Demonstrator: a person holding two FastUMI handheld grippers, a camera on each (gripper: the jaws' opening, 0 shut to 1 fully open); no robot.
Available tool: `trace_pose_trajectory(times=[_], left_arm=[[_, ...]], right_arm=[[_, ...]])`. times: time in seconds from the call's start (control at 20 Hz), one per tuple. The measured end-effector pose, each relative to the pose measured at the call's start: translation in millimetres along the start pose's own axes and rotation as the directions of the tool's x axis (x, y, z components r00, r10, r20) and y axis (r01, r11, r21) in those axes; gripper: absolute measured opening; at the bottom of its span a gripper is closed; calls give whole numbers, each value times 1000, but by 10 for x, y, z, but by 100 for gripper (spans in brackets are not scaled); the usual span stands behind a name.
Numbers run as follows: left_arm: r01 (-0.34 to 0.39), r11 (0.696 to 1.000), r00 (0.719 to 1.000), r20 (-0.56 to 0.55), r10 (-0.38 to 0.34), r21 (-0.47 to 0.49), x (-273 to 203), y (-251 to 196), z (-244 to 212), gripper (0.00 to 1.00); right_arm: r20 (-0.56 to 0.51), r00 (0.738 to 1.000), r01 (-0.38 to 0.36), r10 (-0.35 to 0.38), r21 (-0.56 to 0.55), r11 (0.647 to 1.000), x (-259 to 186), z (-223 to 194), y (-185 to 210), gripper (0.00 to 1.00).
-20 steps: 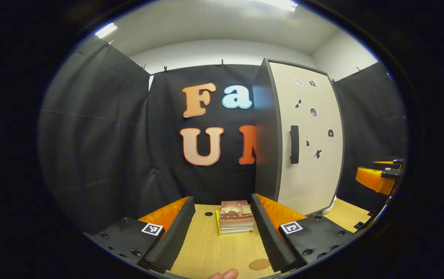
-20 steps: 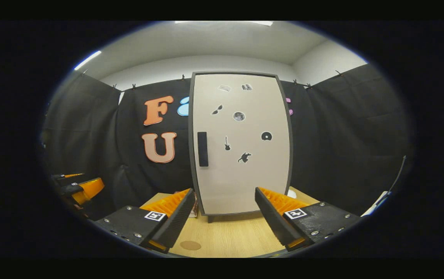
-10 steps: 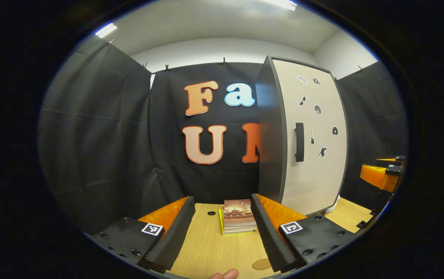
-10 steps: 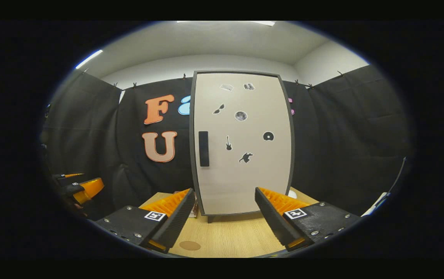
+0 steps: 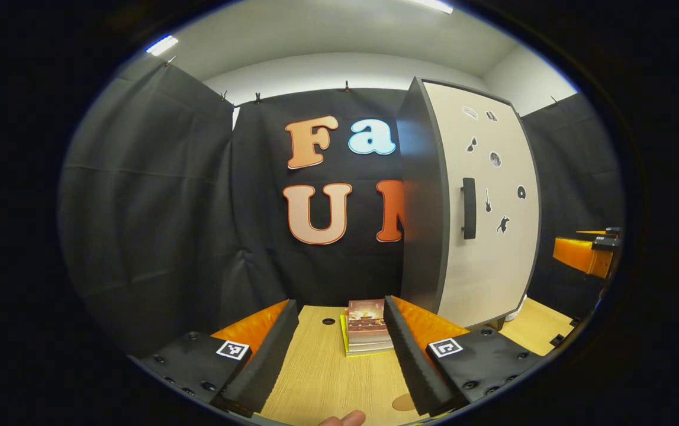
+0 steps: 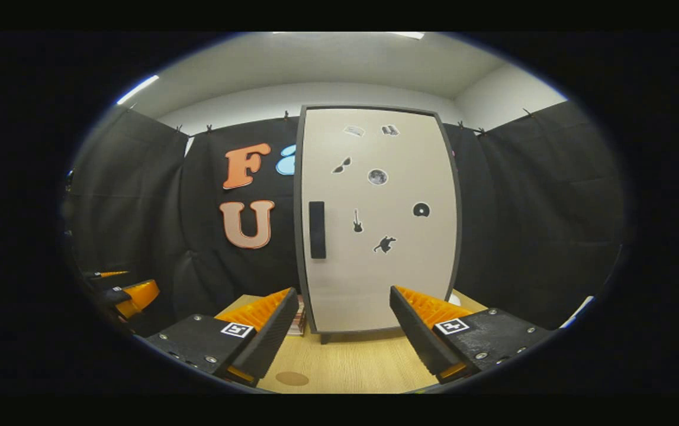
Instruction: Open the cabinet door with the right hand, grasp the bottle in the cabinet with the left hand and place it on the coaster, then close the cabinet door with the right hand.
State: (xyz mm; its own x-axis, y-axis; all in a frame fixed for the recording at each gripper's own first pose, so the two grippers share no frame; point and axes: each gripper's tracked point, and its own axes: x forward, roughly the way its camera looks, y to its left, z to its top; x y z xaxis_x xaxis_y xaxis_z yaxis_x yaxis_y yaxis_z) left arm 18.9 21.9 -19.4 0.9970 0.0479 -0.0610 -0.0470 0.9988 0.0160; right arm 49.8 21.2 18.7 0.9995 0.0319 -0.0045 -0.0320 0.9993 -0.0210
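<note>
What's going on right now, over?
Both grippers open, empty. Tall beige cabinet door shut, black handle untouched. Round brown coaster bare. Stacked books beside cabinet.

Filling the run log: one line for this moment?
phase: pre-open | cabinet door: closed | right gripper: open, facing door | left gripper: open | coaster: bare

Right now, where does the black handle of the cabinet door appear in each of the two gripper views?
Left gripper view: the handle stands upright right of centre, near the left edge of the cabinet door.
Right gripper view: the handle stands just left of centre, again by the left edge of the cabinet door, which faces the camera.
Shared landmark: the small guitar sticker just right of the handle.
</note>
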Motion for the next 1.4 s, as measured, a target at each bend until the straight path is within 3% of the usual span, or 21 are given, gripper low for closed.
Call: trace_pose_trajectory(times=[0.45,1.05,1.25,1.35,1.4], left_arm=[[-36,999,998,-53,36,-4,296,317,-221,95],[-112,994,987,-113,112,12,760,1003,-508,95],[-138,990,982,-124,139,20,798,1207,-589,95],[-140,990,981,-128,142,25,799,1254,-611,95],[-144,989,981,-128,147,32,777,1277,-624,96]], right_arm=[[33,998,-57,57,-21,998,1017,394,319,96],[18,999,-31,31,-12,999,2207,478,434,94],[-23,999,-38,38,12,999,2379,348,457,70],[-7,1000,-23,23,-2,1000,2397,352,415,54],[-3,1000,-21,21,2,1000,2430,336,429,39]])
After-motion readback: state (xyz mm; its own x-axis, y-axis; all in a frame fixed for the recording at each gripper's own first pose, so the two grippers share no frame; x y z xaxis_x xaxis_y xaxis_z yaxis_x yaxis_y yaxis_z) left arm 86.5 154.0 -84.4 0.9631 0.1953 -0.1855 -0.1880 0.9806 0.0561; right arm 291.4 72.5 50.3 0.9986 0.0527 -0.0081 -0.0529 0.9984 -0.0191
